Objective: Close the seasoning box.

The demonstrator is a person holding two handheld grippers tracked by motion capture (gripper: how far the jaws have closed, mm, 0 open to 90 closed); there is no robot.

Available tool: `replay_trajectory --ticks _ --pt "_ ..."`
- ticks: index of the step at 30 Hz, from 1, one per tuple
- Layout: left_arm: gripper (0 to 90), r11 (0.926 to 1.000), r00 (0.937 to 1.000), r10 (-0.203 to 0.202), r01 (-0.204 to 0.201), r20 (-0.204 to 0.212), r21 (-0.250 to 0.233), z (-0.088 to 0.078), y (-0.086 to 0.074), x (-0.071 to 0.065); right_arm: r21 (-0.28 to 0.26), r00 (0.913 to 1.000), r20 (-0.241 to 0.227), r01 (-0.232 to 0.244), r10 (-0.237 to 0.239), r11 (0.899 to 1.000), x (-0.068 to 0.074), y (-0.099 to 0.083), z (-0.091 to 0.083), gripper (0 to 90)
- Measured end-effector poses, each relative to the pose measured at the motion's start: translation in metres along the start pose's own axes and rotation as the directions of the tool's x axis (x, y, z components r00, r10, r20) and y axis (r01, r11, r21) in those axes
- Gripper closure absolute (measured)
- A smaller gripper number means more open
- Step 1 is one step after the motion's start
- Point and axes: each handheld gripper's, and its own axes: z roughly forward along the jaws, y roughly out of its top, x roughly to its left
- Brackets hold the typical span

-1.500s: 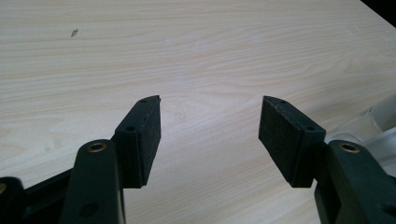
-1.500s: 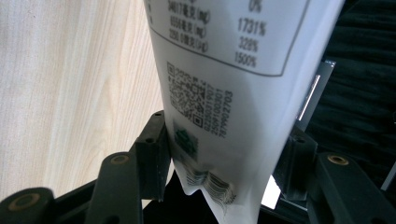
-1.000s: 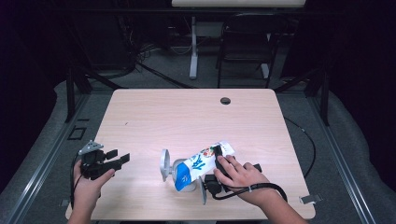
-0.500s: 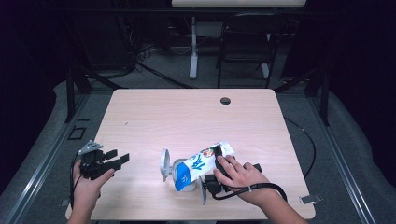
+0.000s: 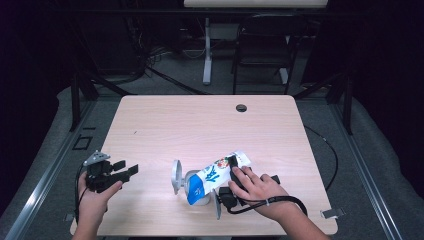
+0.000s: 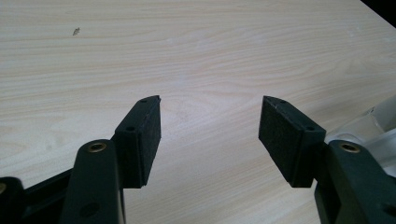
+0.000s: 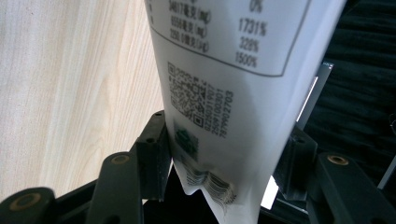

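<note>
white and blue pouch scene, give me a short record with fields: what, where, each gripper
item: white and blue printed pouch, tilted over a clear plastic container
place: front part of the light wooden table
right gripper: jaws on either side of the pouch's end, pouch between them
left gripper: jaws open, nothing between them, over bare wood

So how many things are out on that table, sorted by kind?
Tongs: 2, the left tongs and the right tongs
Blue-and-white pouch: 1
Clear container: 1
Total: 4
</note>
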Motion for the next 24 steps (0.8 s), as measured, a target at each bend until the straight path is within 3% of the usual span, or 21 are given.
replay_trajectory --ticks 24 --pt "39.4 0.9999 1.0000 -0.003 0.003 -0.002 -0.010 0.0010 -0.0008 0.0006 0.001 0.9999 0.005 0.012 -0.012 1.000 -0.0008 0.0004 -0.0006 46.8"
